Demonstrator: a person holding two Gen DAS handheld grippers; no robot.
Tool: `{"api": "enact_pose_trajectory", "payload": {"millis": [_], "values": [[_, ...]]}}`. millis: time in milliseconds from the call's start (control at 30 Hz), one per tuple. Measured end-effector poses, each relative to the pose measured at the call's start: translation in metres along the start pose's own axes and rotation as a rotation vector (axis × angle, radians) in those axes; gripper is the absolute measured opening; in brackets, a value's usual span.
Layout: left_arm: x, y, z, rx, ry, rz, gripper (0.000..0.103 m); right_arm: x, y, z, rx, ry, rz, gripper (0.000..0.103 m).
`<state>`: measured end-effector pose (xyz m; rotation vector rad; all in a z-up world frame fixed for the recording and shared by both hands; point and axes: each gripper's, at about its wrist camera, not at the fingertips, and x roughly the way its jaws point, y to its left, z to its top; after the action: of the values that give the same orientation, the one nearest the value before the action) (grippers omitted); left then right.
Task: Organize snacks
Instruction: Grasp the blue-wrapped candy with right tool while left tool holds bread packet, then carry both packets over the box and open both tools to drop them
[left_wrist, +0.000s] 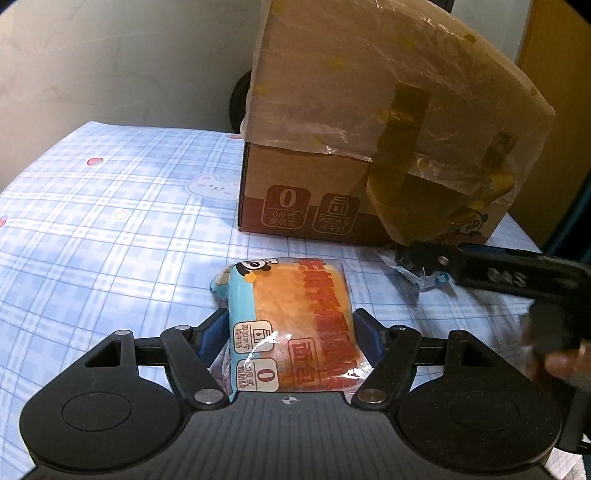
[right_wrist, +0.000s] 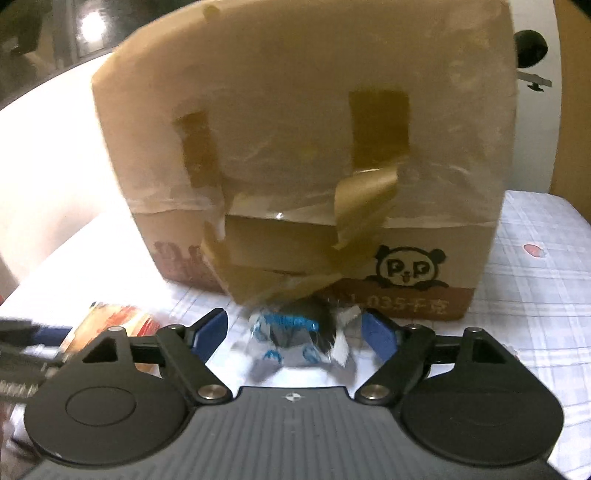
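The left gripper (left_wrist: 291, 328) has its blue pads pressed against both long sides of a packaged bread slice (left_wrist: 291, 325), a see-through wrapper with a light blue panel, a panda cartoon and red Chinese lettering. The package runs lengthwise between the fingers, its far end sticking out past the fingertips and lying on the blue plaid tablecloth (left_wrist: 110, 206) printed with small bunnies and strawberries.

Ahead of this gripper and to its right stands a cardboard box (left_wrist: 369, 147), its raised flap covered in wrinkled clear film and strips of brown tape (left_wrist: 402, 136).

The right gripper (right_wrist: 295, 328) stands wide apart, its blue pads clear on both sides of a small wrapped snack (right_wrist: 295, 339) in a clear and silver wrapper with blue print. That snack lies on the cloth between the fingers, just in front of the box (right_wrist: 295, 129), under the hanging tape (right_wrist: 365, 199). The right view is blurred, so whether either pad grazes the wrapper ends is hard to say, though gaps seem to show on both sides. From the left camera, the right gripper (left_wrist: 417, 258) reaches in from the right over the same small packet (left_wrist: 428, 278).
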<state>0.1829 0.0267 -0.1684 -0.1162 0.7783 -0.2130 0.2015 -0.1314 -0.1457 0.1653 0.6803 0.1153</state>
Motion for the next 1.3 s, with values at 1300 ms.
{"api": "enact_pose_trajectory", "payload": {"millis": [1300], "values": [[-0.088, -0.017, 0.057, 0.003, -0.231, -0.153, 0.073, -0.142, -0.054, 0.021, 0.126, -0.274, 0.028, 0.052]]}}
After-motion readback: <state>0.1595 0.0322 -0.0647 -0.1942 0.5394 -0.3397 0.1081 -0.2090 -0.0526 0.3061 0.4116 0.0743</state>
